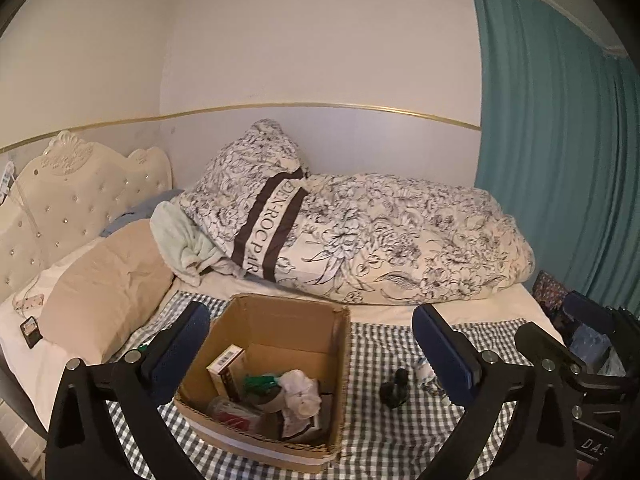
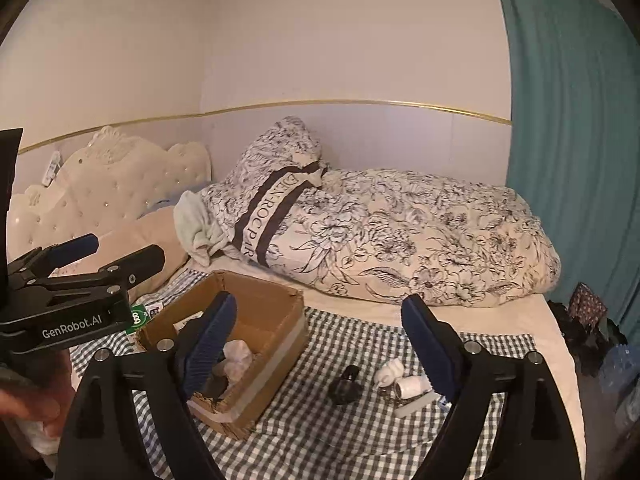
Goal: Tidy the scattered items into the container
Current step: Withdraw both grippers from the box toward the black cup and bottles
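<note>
Several items already lie in the box, which sits between the left gripper's spread, empty fingers. Right gripper is spread and empty too, with a dark bottle and white bits on the cloth between its fingers.

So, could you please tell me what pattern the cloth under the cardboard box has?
A grey-and-white gingham check cloth, clearest in the right wrist view.

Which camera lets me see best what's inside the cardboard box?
The left wrist view: it looks down into the cardboard box at its contents. In the right wrist view, a blue finger pad hides much of the box.
</note>
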Demonstrator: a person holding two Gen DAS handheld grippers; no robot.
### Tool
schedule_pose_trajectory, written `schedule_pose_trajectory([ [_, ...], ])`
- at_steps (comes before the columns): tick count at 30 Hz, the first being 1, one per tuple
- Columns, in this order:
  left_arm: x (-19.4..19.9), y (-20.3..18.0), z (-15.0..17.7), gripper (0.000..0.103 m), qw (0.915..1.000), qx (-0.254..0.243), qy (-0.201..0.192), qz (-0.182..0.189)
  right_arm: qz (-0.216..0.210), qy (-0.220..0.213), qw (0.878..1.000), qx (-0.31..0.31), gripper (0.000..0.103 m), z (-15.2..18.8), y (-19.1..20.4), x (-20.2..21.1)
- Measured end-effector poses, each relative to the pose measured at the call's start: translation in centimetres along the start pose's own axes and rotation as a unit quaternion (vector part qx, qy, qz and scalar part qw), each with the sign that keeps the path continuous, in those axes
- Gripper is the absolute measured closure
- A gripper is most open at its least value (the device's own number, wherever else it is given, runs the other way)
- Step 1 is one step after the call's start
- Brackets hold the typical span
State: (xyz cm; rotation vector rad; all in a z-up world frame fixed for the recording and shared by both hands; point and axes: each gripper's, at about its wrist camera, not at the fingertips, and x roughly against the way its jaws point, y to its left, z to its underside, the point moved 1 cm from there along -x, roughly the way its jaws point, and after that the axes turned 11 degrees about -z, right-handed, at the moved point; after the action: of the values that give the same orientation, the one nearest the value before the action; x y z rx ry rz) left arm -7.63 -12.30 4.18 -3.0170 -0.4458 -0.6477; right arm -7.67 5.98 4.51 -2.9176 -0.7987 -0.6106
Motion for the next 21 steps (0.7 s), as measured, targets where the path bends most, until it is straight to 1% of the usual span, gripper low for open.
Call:
schedule_pose_trajectory([
  [5,0.7,-1.9,0.3,0.0,0.9999,-0.011,0.0,0.007,0.011,-0.011,1.0,-0.002,0.005,0.1,-1.0,1.9],
  [6,0.8,-2.1,0.4,0.0,0.9999,-0.011,0.0,0.009,0.016,-0.013,1.0,-0.005,0.001,0.2,-1.4,2.4],
  [11,1.0,-3.8,1.0,0.0,0.9994,-0.017,0.007,0.029,0.029,-0.014,0.999,-0.014,0.0,0.8,-3.3,3.8],
  [21,0.3,-8.0,2.9,0.0,0.9975,-0.054,0.016,0.042,0.063,0.004,0.997,-0.037,0.0,3.7,-7.9,5.4],
])
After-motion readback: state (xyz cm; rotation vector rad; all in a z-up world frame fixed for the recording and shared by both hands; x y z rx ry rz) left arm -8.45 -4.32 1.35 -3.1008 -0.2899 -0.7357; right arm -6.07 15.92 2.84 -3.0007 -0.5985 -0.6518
